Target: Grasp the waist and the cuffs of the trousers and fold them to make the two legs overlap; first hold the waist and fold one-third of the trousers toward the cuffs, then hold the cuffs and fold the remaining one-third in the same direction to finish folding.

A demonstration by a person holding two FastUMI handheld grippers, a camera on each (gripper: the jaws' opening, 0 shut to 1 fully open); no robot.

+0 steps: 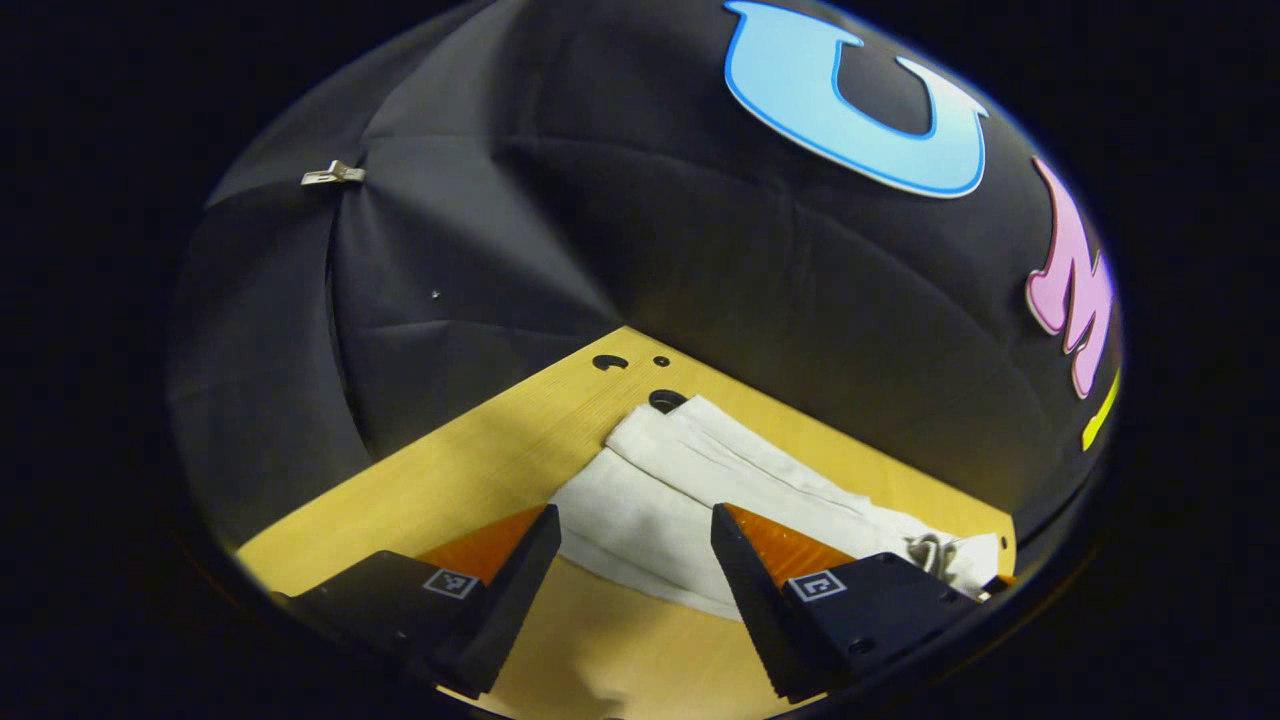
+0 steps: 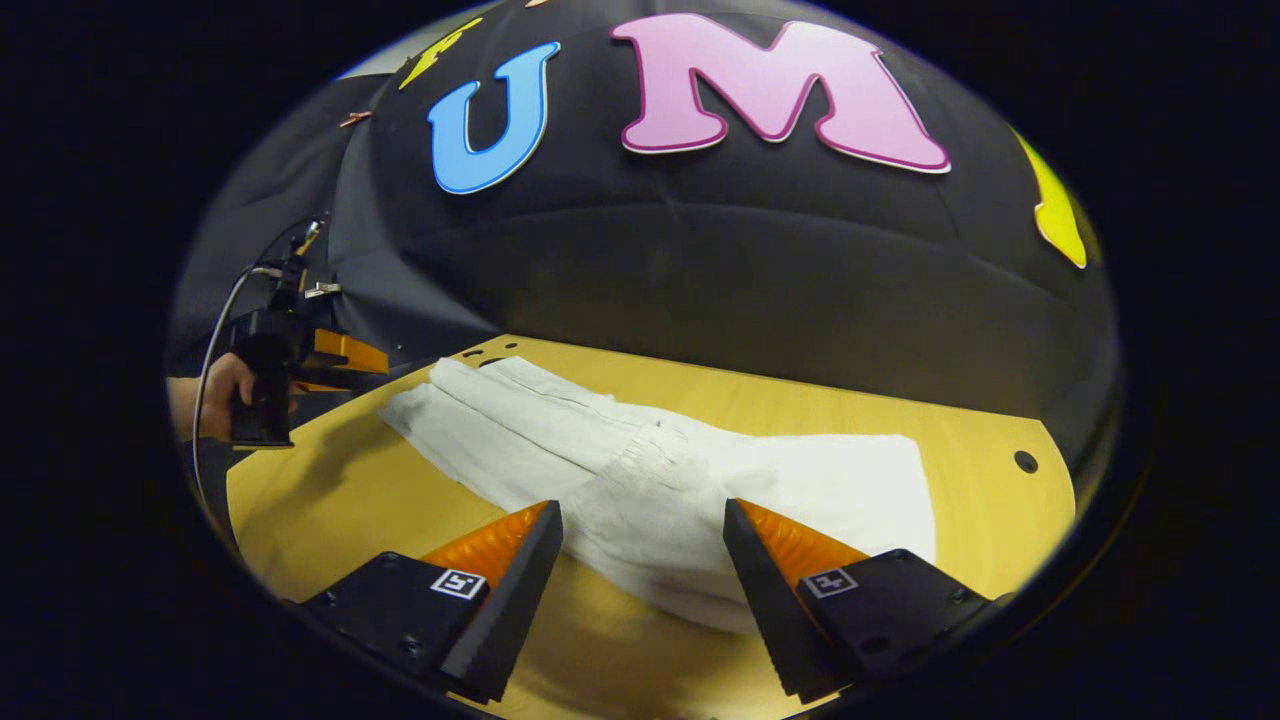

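Pale wooden table [image 2: 800, 405] with small round holes [image 2: 1025, 461], metal clip [image 1: 333, 174] on black cloth wall [image 1: 560, 230]

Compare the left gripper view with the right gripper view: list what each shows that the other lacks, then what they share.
Left gripper view alone: a drawstring at the trousers' near-right end and a metal clip on the wall.
Right gripper view alone: the left gripper far off at the left, held in a hand, with a cable.
Both: pale trousers lying on the wooden table, and each gripper's own fingers spread open near the cloth's near edge.
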